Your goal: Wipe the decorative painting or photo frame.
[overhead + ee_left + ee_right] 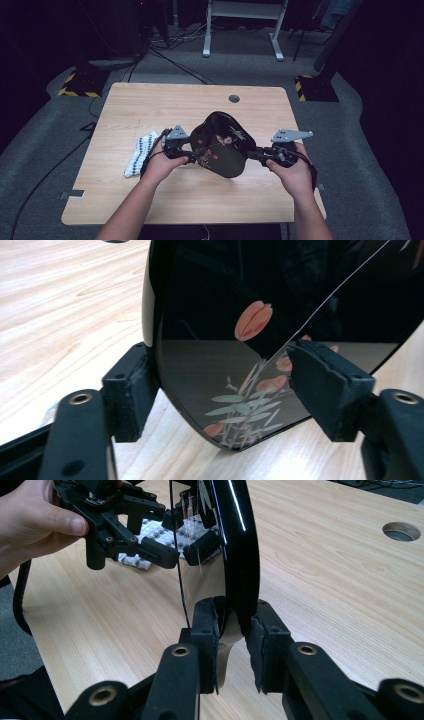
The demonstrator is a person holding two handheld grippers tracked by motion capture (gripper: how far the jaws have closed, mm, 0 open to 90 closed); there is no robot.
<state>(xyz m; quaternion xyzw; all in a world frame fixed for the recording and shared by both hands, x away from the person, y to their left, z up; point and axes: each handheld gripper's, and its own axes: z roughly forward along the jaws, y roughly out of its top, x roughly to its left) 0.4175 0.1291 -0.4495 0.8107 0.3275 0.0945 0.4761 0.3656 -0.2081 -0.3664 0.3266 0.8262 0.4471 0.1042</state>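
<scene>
At the centre of the high view we hold a black lacquered tray [222,145] painted with flowers, tilted above the tabletop [150,100]. Our right tool [256,154] is clamped tight on its rim. Our left tool [191,156] stands wide, its pads straddling the opposite edge; whether they press we cannot tell. A patterned cloth [141,152] lies at centre left. We judge the tray is lifted and wiping or setting it down remains.

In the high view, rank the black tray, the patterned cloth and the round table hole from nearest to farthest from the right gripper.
1. black tray: clamped in the right gripper
2. round table hole: toward the far edge
3. patterned cloth: beyond the left hand
</scene>
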